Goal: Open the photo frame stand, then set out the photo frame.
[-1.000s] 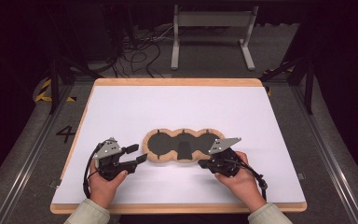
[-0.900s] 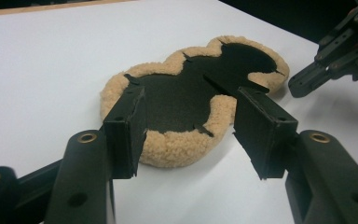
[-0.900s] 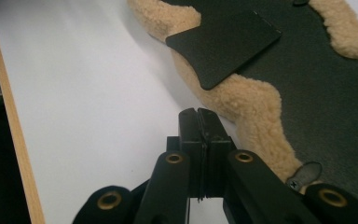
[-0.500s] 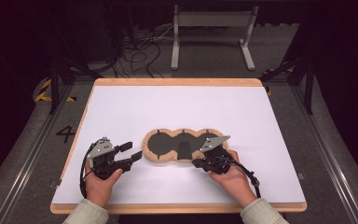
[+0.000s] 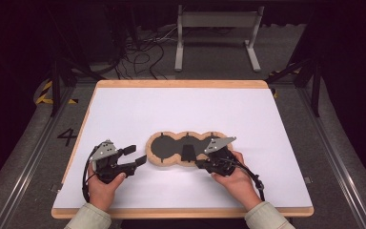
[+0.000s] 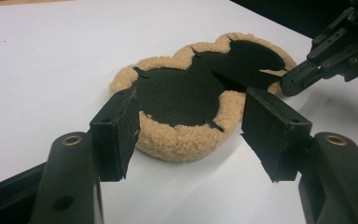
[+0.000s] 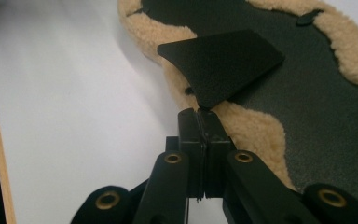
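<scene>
A three-lobed tan fleece pad [image 5: 158,160] with a black inner face [image 6: 177,93] lies on the white table top. My right gripper [image 5: 200,164] sits at the pad's front edge near its middle, shut on the narrow end of a black flap [image 7: 223,63] that stands up off the black face. That flap [image 5: 188,152] shows in the high view at the middle lobe. My left gripper [image 5: 137,155] is open just left of the left lobe, its jaws either side of the fleece rim [image 6: 186,140] but apart from it. The right gripper [image 6: 307,74] also shows far off in the left gripper view.
The white sheet [image 5: 181,114] covers a wood-edged board [image 5: 181,84]. Bare white surface lies behind and beside the pad. A metal stand [image 5: 217,28] and cables [image 5: 133,52] are on the dark floor beyond the far edge.
My right gripper has moved a little left along the pad's front edge. The left gripper has stayed near the left lobe, shifting only slightly.
</scene>
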`<state>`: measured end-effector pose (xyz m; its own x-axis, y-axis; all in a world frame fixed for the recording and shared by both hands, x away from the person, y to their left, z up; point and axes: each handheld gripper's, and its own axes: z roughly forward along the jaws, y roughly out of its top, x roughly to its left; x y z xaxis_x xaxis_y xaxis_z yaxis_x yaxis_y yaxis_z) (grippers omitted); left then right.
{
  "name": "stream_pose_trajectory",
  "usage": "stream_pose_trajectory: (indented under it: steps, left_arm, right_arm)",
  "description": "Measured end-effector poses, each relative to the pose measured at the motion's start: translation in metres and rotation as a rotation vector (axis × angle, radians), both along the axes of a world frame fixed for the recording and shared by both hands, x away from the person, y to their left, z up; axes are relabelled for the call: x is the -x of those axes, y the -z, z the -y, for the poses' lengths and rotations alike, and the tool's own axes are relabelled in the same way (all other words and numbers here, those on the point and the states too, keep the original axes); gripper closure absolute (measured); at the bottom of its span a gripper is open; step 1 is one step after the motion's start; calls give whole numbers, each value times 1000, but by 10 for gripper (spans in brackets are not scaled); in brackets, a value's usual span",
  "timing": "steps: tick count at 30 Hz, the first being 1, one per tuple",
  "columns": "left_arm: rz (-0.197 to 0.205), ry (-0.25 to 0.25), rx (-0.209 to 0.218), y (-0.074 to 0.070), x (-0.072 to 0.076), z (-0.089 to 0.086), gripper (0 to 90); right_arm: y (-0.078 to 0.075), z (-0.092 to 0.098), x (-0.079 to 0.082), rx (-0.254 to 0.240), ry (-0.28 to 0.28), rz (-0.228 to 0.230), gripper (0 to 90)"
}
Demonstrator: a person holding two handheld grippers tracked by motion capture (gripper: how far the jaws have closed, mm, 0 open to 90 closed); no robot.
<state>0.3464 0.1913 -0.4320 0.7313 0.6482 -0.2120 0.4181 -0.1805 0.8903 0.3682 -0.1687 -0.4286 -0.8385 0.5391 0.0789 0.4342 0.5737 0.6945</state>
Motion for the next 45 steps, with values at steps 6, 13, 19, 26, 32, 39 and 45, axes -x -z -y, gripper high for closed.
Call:
stream_pose_trajectory:
  steps: [6, 13, 19, 26, 32, 39, 45]
  left_arm:
    - [-18, 9, 9, 1, -1, 1, 368]
    - [-12, 4, -12, 2, -1, 3, 368]
    - [-1, -5, -27, 2, -3, 3, 362]
    - [7, 6, -66, 0, -2, 4, 359]
    - [5, 11, -83, 0, -6, 7, 343]
    - [24, 8, -98, -1, -5, 8, 319]
    - [4, -12, -133, 2, -9, 4, 315]
  right_arm:
    - [-8, 1, -3, -43, 10, 38, 879]
    - [-14, 1, -10, -100, 39, 43, 876]
    - [-17, 3, -4, -70, 26, 44, 815]
    - [-34, 21, 4, -130, 19, 55, 756]
    - [-49, 32, 14, -133, 24, 140, 738]
    - [-54, 44, 18, -144, 85, 158, 730]
    - [-53, 54, 15, -158, 139, 164, 688]
